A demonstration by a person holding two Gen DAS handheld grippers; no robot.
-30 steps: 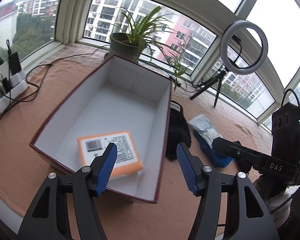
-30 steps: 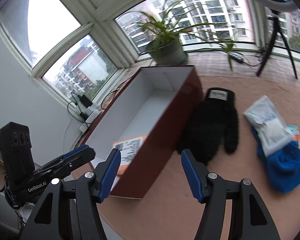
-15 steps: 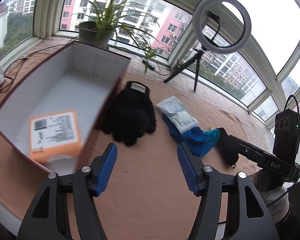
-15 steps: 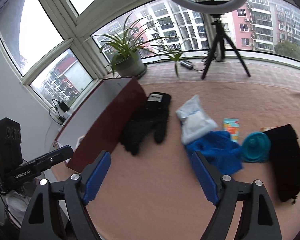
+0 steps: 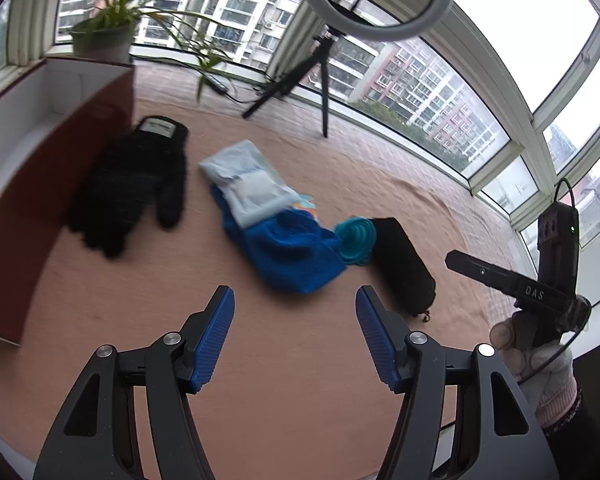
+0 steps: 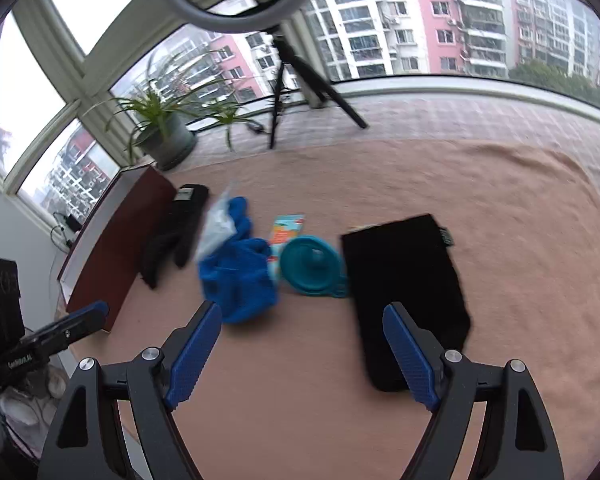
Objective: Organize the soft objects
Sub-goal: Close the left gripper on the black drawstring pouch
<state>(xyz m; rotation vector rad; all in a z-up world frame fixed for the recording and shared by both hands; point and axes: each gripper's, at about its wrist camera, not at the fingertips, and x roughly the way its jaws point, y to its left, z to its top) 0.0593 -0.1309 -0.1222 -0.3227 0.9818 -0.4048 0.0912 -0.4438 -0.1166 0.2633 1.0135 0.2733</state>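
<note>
We note a salmon-pink cloth [image 5: 284, 360] covering the tabletop, matte and lightly wrinkled. The soft items lie on it in a loose row beside a maroon box [image 5: 40, 200] with white inner walls. Nearest the box lies a black knit glove [image 5: 136, 180] with a white label at the cuff. Next comes a fuzzy blue cloth [image 5: 292, 252], bunched, with a pale crinkly plastic packet [image 5: 248, 184] on top. A teal ribbed round item [image 6: 312, 264] touches the blue cloth's far side; we cannot tell what it is. A flat black fabric pouch [image 6: 404, 280], rectangular, lies just beside it. An orange printed card [image 6: 286, 232] is partly hidden beneath the blue cloth.

Left hand-held gripper [image 5: 296, 340]: ribbed blue pads spread, nothing between them. Right hand-held gripper [image 6: 302, 356]: jaws have just been opening, spread wide, empty; its right finger overlaps the pouch in view.

Motion blur softens the textures. The box is cut off at the frame edge.
</note>
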